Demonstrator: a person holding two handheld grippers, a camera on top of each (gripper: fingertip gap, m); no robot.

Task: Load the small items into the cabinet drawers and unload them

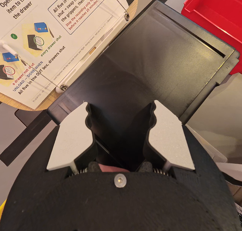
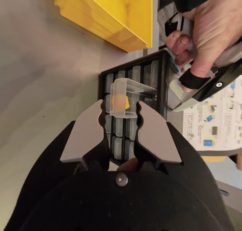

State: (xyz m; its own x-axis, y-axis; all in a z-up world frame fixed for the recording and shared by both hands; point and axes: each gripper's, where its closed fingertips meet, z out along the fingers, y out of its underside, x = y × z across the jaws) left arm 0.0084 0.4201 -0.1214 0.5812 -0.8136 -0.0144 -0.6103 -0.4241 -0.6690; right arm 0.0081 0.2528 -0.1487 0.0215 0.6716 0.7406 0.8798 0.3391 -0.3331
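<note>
The black drawer cabinet (image 2: 164,88) has several clear drawers in its front. One clear drawer (image 2: 118,93) is pulled out and holds an orange item (image 2: 119,102). My right gripper (image 2: 120,106) is open, its fingertips on either side of the drawer's front end, with a small gap at the left finger. My left gripper (image 1: 120,108) is open and empty, pressed against the cabinet's flat black panel (image 1: 157,57). It also shows in the right wrist view (image 2: 180,104), held by a hand (image 2: 212,28) against the cabinet's side.
A yellow bin (image 2: 104,15) stands beyond the cabinet in the right wrist view. A red bin (image 1: 216,15) sits behind the cabinet in the left wrist view. A printed instruction sheet (image 1: 39,34) on a wooden board lies beside the cabinet.
</note>
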